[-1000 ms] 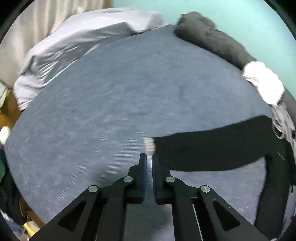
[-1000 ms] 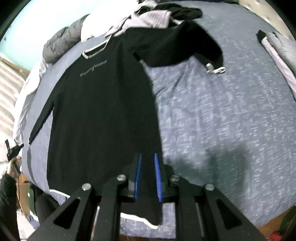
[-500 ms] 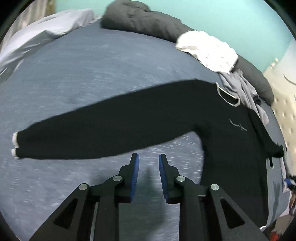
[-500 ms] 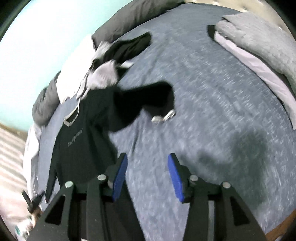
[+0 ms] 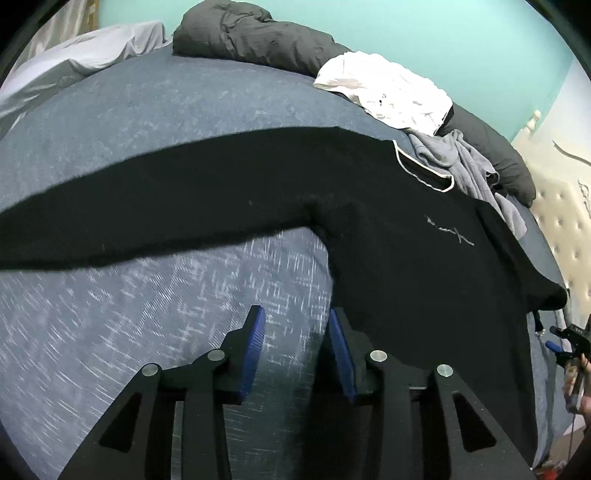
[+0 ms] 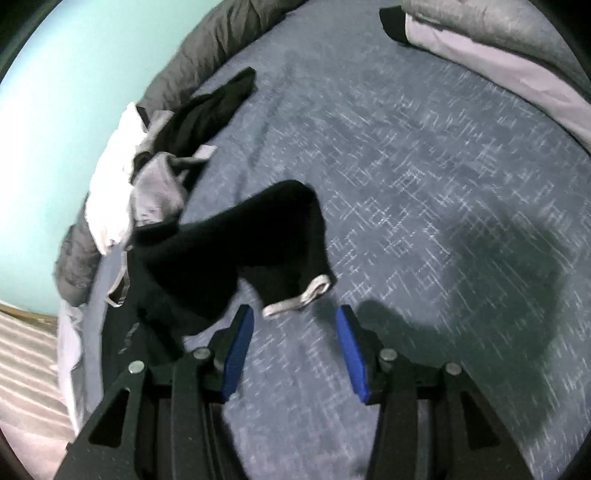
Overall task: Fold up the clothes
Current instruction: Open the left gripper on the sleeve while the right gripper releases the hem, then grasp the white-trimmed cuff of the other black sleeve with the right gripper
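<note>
A black long-sleeved sweater (image 5: 406, 258) with a white-trimmed collar lies flat on the blue-grey bed (image 5: 147, 277). One sleeve (image 5: 147, 206) stretches out to the left. My left gripper (image 5: 295, 317) is open and empty, just below the armpit at the sweater's side edge. In the right wrist view the other sleeve (image 6: 258, 243) lies bent, with its white cuff (image 6: 299, 295) just ahead of my open, empty right gripper (image 6: 295, 317).
A dark grey duvet roll (image 5: 258, 33), a white garment (image 5: 388, 88) and a grey garment (image 5: 461, 162) lie along the teal wall. Folded grey and lilac items (image 6: 498, 59) sit at the bed's far right. A padded headboard (image 5: 561, 206) is at right.
Both grippers opened from shut and let go of the sweater. The left moved along the sleeve toward the body; the right moved up toward the bent sleeve's cuff.
</note>
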Demonstrator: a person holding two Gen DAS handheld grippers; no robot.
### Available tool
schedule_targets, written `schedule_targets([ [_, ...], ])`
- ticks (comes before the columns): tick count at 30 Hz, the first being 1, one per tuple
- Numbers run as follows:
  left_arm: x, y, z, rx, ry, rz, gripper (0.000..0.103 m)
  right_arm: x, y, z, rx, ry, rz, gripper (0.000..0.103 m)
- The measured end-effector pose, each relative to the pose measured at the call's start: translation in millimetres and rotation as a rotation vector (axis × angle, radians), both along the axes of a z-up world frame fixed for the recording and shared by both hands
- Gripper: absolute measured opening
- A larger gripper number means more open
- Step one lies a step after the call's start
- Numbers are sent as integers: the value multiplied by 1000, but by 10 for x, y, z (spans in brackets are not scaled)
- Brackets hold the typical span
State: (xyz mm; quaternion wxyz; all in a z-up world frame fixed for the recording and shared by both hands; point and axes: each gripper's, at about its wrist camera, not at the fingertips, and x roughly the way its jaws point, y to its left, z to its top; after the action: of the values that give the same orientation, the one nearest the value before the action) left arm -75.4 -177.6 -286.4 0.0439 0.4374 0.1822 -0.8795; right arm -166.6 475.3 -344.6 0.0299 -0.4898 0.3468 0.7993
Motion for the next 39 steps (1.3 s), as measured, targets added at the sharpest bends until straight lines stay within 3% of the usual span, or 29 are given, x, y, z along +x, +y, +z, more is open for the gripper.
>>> schedule_targets([
  [11, 4, 91, -158, -5, 57, -13, 40, -305, -72, -224, 103, 9, 13, 46],
  [13, 4, 107, -187, -6, 68, -15, 40, -323, -90, -238, 125, 13, 12, 35],
  [15, 4, 104, -191, -6, 76, -14, 40, -340, -109, -239, 139, 21, 17, 13],
  [17, 3, 96, -190, 0, 80, -11, 40, -348, -133, -203, 169, 33, 29, 8],
  [22, 6, 84, -204, 19, 83, -1, 40, -299, -56, 101, 224, 101, 49, 6],
  [28, 18, 105, -164, 16, 96, -8, 40, -187, 393, 698, 286, 152, 9, 6],
  [32, 26, 104, -143, 15, 103, -4, 40, -148, 686, 978, 351, 113, 19, 6],
  [39, 29, 99, -148, 18, 101, -6, 40, -209, 1078, 1142, 469, 8, -6, 6],
])
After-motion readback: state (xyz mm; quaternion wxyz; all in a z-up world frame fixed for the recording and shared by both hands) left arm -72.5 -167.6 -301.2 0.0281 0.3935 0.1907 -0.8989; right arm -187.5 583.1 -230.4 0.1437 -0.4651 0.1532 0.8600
